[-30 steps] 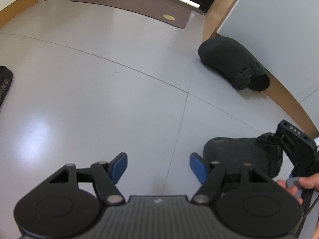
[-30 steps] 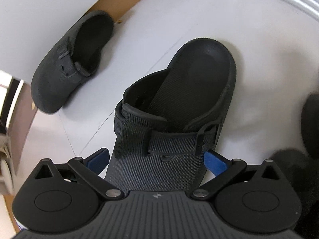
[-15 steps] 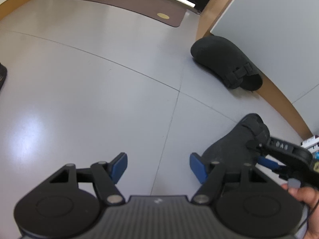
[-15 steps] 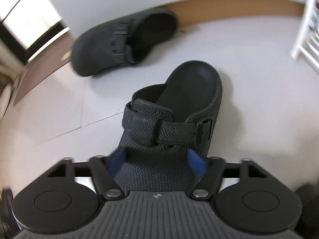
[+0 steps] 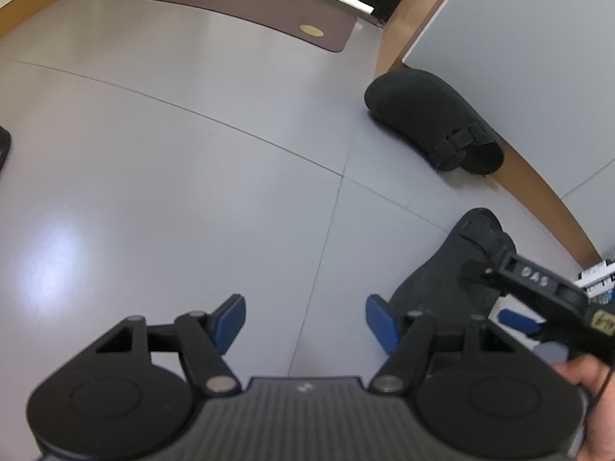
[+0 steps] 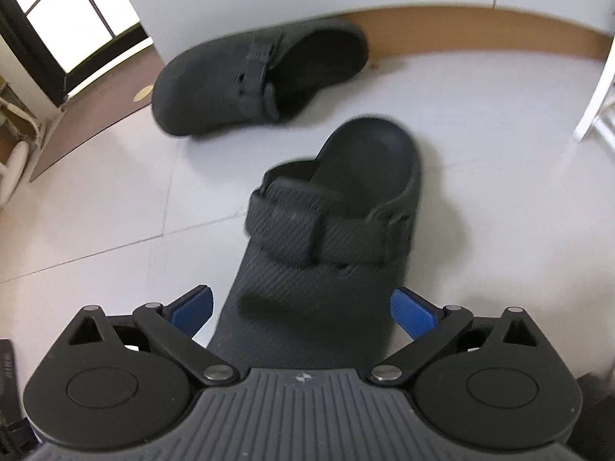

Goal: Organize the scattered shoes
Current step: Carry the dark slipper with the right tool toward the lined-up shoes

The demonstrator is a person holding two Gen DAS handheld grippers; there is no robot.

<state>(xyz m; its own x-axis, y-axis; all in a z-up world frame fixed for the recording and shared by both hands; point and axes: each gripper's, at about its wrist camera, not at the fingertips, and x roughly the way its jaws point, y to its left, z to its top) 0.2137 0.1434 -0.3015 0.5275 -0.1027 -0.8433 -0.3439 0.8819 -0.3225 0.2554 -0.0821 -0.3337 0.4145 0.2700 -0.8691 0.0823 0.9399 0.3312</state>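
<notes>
A black strapped clog (image 6: 330,238) lies on the grey floor with its heel toward the wall and its toe between the fingers of my right gripper (image 6: 303,311). That gripper is open, its blue pads (image 6: 413,313) spread wider than the toe. In the left wrist view the same clog (image 5: 453,269) sits at lower right, with the right gripper (image 5: 538,299) over it. The matching clog (image 6: 261,77) rests against the wall's base, also seen as a dark mound (image 5: 430,130). My left gripper (image 5: 303,319) hangs open over bare floor, left of the near clog.
A brown doormat (image 5: 246,4) lies before a doorway at the back. The wall has a wooden baseboard (image 6: 480,27). A white rack (image 6: 595,96) stands at right. A dark object (image 5: 4,146) pokes in at the far left. A hand (image 5: 584,376) holds the right gripper.
The right gripper closed on the near clog half a second ago, swung it round beside its mate, and has now spread its fingers again. The left gripper stayed open, shifting only slightly.
</notes>
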